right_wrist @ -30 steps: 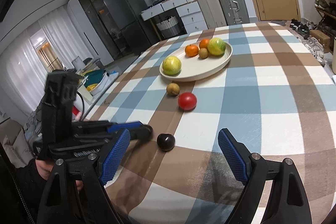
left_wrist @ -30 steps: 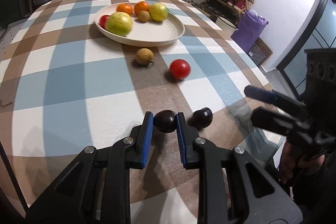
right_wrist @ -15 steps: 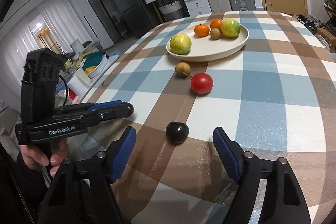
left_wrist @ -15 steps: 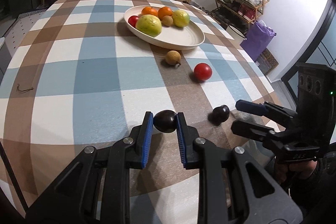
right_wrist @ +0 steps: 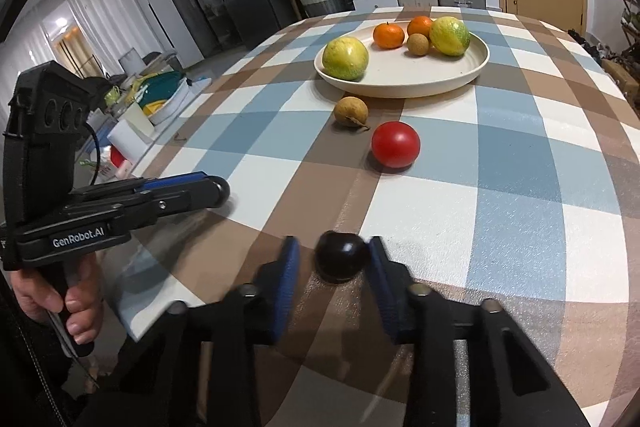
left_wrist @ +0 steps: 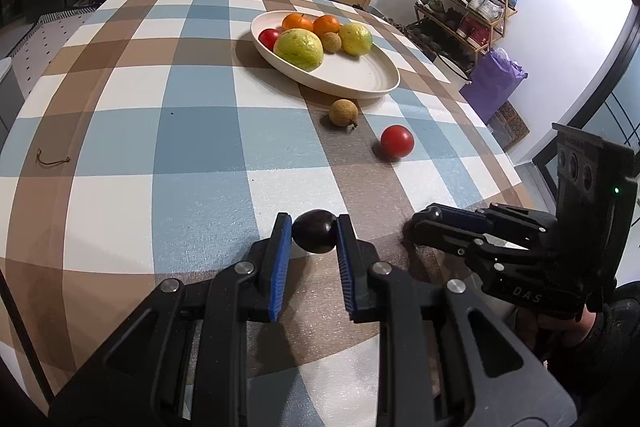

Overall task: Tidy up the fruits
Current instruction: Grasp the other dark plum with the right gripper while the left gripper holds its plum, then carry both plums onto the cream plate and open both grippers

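My left gripper [left_wrist: 313, 235] is shut on a dark plum [left_wrist: 313, 235], held just above the checked tablecloth. My right gripper [right_wrist: 332, 259] has its blue pads around a second dark plum [right_wrist: 341, 255]; the right pad touches it, a small gap shows on the left. A cream plate [left_wrist: 360, 79] at the far side holds a green-yellow fruit [left_wrist: 299, 49], two oranges, a lemon, a small brown fruit and a red one. A brown longan [left_wrist: 343, 112] and a red tomato [left_wrist: 396, 141] lie on the cloth before the plate. The plate also shows in the right wrist view [right_wrist: 404, 83].
The right gripper body [left_wrist: 520, 247] shows at the right of the left wrist view, the left gripper body [right_wrist: 100, 211] at the left of the right wrist view. A bit of string [left_wrist: 52, 159] lies at the table's left. Table edges are near both hands.
The right gripper moved forward over the second plum and narrowed its jaws around it. The left gripper kept its plum and drew back and up slightly.
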### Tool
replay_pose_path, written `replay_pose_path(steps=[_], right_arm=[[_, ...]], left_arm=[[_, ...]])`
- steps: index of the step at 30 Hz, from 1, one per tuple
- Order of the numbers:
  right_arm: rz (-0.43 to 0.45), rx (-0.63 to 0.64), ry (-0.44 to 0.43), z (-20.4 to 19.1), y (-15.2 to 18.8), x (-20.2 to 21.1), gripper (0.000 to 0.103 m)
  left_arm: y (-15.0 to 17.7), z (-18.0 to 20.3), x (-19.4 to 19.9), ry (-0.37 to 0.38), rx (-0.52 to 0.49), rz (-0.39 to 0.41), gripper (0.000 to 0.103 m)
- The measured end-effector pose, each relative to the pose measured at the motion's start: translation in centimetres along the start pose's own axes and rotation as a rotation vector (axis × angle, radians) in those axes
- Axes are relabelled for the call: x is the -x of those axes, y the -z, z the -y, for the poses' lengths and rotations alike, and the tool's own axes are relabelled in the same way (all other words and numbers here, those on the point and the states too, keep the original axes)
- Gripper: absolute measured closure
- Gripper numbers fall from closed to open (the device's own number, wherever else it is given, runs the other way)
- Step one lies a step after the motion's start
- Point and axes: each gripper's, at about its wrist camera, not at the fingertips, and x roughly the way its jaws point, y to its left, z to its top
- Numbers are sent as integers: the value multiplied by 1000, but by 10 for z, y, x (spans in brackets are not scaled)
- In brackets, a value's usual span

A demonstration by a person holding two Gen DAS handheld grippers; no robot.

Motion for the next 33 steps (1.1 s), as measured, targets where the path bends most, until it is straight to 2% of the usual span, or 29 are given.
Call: replay_pose_path(steps=[3,18,22,33], right_arm=[[2,34,29,-6,0,0,78],[75,-3,-44,5,-28,13,78],[92,-22,-79,12,-41,13,78],[129,-31,-101,28,-80,8,78]], left_arm=[[-1,0,0,2,6,7,83],[-32,1,-6,-3,2,11,83],[-45,-1,-11,4,16,10,83],[-94,-3,-18,-13,10,27,83]])
